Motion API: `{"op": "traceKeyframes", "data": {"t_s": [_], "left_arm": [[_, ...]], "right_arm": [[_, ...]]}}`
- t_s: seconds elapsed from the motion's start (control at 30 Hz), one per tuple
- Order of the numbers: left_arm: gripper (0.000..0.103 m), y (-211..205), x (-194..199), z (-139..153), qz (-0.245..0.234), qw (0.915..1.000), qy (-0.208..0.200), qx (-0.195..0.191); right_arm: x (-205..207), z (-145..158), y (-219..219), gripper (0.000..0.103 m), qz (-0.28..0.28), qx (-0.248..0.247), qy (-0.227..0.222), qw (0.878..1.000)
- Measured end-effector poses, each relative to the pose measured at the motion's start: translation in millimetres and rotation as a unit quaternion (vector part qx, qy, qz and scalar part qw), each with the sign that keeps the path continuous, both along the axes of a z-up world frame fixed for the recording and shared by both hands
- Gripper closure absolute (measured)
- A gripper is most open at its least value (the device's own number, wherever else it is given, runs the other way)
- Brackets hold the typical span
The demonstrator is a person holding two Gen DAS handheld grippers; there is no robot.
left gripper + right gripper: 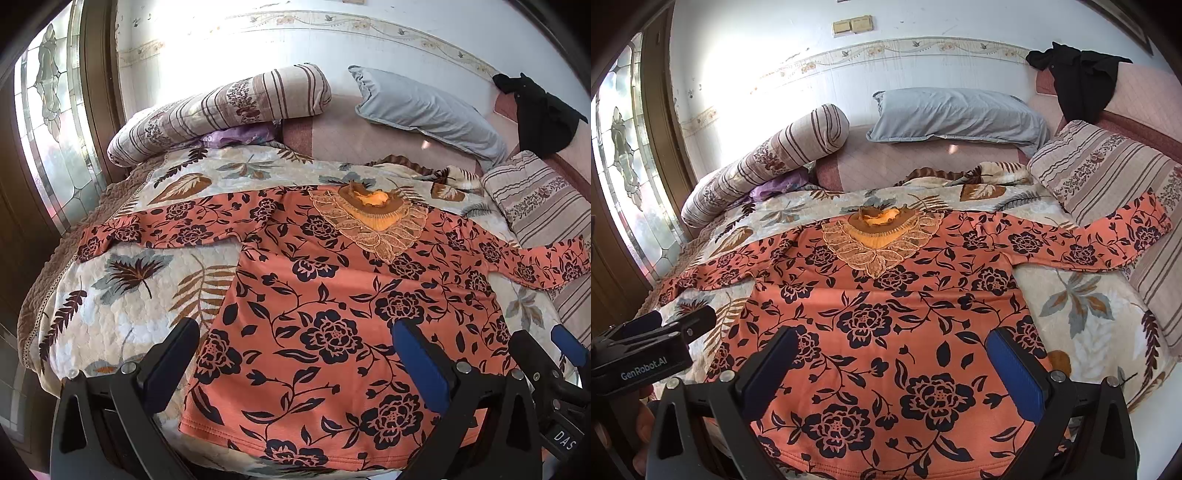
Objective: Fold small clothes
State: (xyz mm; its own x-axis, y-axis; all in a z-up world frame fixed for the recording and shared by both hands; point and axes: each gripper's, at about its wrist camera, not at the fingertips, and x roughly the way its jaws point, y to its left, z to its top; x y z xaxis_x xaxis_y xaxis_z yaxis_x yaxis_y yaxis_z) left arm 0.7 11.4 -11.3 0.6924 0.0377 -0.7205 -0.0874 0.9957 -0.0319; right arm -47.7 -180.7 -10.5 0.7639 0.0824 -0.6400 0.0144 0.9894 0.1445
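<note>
Floral blouse (332, 314) lies flat ahead of both wide, empty tongs, left (295, 354) and right (894, 365); folding not begun, next grab a sleeve

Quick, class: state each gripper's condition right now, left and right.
Left gripper: open, holding nothing, above the orange floral top.
Right gripper: open, holding nothing, above the same top.

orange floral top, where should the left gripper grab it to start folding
Probably the cuff of the left sleeve, coming in from the outer end. The orange floral top lies flat, front up, sleeves spread, so that end is a free edge on the quilt. The left gripper is open above the hem.
</note>
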Motion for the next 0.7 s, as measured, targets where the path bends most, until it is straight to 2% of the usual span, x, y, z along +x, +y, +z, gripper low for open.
{"op": "traceKeyframes", "data": {"t_s": [0.7], "left_arm": [[0.0, -1.1, 1.4, 1.0, 0.0, 1.0, -0.001, 0.004]], "right_arm": [[1.4, 0.0, 1.0, 0.0, 0.004, 0.001, -0.003, 1.0]]}}
